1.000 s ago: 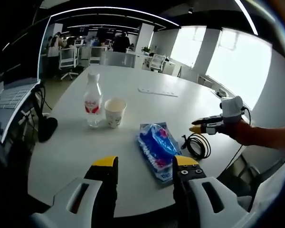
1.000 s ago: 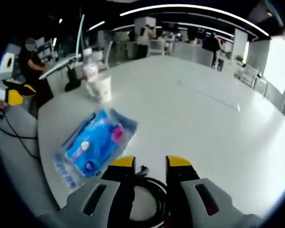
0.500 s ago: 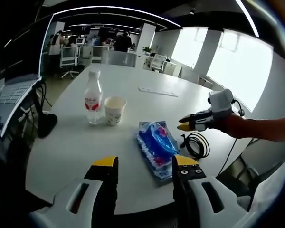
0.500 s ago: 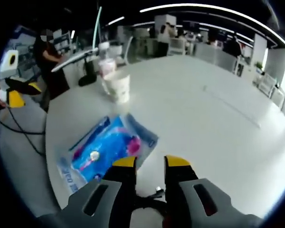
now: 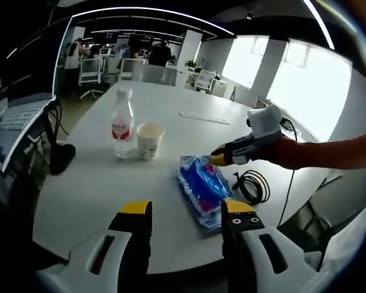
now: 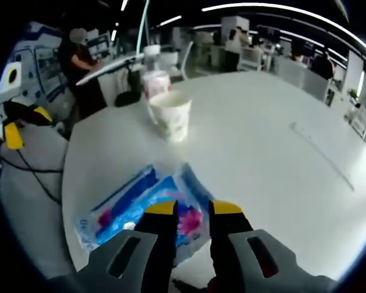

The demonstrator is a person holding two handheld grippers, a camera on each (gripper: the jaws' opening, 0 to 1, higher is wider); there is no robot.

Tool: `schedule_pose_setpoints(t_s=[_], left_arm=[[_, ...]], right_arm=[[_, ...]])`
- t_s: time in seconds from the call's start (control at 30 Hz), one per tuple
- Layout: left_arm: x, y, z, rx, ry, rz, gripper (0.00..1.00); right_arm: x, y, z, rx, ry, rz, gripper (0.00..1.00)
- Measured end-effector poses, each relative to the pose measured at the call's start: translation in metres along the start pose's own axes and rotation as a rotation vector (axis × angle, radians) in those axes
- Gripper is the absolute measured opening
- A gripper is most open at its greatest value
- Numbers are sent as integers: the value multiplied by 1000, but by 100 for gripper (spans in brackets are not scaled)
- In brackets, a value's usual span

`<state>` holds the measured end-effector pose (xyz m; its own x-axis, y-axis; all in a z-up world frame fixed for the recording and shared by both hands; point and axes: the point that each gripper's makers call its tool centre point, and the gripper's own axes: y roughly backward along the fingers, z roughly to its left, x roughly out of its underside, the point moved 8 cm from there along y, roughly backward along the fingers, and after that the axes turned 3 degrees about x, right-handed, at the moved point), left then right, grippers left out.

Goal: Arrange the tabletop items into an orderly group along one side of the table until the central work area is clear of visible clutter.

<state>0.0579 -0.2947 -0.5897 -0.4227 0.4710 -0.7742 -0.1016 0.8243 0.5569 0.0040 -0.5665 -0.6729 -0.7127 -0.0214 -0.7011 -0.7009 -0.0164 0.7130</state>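
**Two grippers over a white round table**

Left gripper [image 5: 186, 213], jaws apart and empty, hovers short of the blue plastic tissue pack [image 5: 202, 189]. Its view alone shows the coiled black cable [image 5: 254, 185] right of the pack. Right gripper [image 6: 192, 209], jaws parted, empty, sits above the pack [image 6: 137, 210]; beyond stand a paper cup [image 6: 171, 115] and a clear bottle [image 6: 154, 74].

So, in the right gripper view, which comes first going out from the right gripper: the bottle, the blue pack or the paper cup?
From the right gripper:
1. Blue pack, right under the jaw tips, spreading to their left.
2. Paper cup, farther out on the white table, a little left of centre.
3. Bottle, just behind the cup near the table's far edge.
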Motion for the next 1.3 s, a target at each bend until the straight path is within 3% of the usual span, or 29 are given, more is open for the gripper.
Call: schedule_pose_setpoints(t_s=[0.4, 0.67, 0.93, 1.03, 1.3], left_arm=[[2, 2, -1, 5, 17, -13, 44], [-1, 2, -2, 13, 17, -21, 44], [5, 0, -3, 28, 23, -7, 44], [6, -3, -3, 31, 24, 0, 44], [16, -8, -1, 31, 44, 31, 43]], right_arm=[[-6, -14, 3, -59, 105, 63, 14], [-7, -20, 3, -70, 122, 78, 4], [2, -4, 0, -57, 92, 71, 1], [7, 4, -1, -20, 21, 61, 0], [24, 18, 2, 9, -39, 49, 0]])
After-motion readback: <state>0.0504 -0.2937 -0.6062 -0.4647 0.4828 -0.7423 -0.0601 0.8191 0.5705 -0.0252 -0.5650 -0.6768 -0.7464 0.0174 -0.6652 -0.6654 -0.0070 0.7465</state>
